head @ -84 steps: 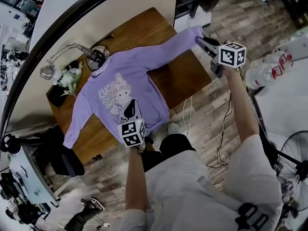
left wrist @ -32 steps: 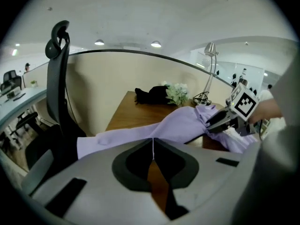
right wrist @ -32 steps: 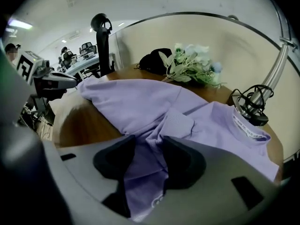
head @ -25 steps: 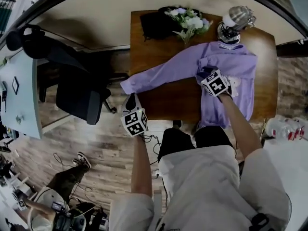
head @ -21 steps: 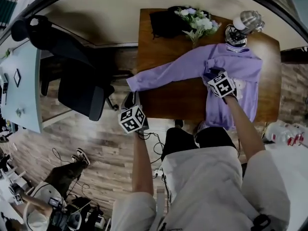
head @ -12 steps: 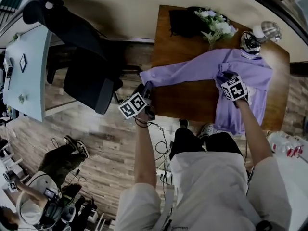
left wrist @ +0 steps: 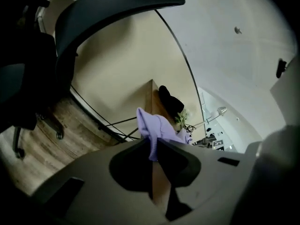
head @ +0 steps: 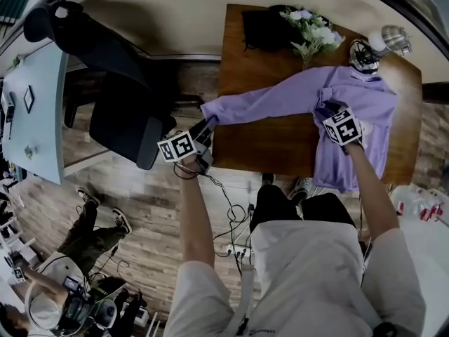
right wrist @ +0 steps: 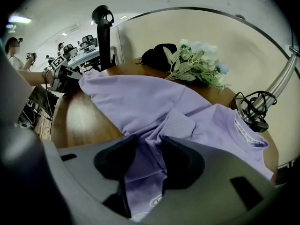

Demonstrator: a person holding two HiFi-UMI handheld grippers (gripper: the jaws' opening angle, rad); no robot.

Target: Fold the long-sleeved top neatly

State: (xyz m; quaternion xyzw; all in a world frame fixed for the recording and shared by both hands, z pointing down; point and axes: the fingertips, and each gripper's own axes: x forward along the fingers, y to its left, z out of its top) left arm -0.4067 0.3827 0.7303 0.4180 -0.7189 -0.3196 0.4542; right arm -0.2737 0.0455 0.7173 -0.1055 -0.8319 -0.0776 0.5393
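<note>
The purple long-sleeved top [head: 368, 100] lies on the wooden table [head: 273, 146]. Its one sleeve [head: 266, 100] stretches to the table's left edge. My left gripper [head: 207, 126] is at that edge, and its jaws are closing on the sleeve's cuff [left wrist: 149, 125], which hangs pinched between them [left wrist: 152, 146]. The other sleeve is folded across the chest, with its ribbed cuff [right wrist: 180, 124] lying on the body. My right gripper [head: 327, 108] points down there, open, with rumpled fabric lying between its jaws [right wrist: 145, 142].
At the table's far edge are a bunch of flowers [head: 316, 37], a black bag [head: 263, 27] and a desk lamp [head: 382, 41]. An office chair [head: 119, 118] stands just left of the table. Cables [head: 231, 209] trail over the floor. Bottles [head: 414, 202] are at the right.
My left gripper came up from below the table's edge to the sleeve end, rolled over, and now has the cuff between its jaws. The right gripper stayed on the folded sleeve.
</note>
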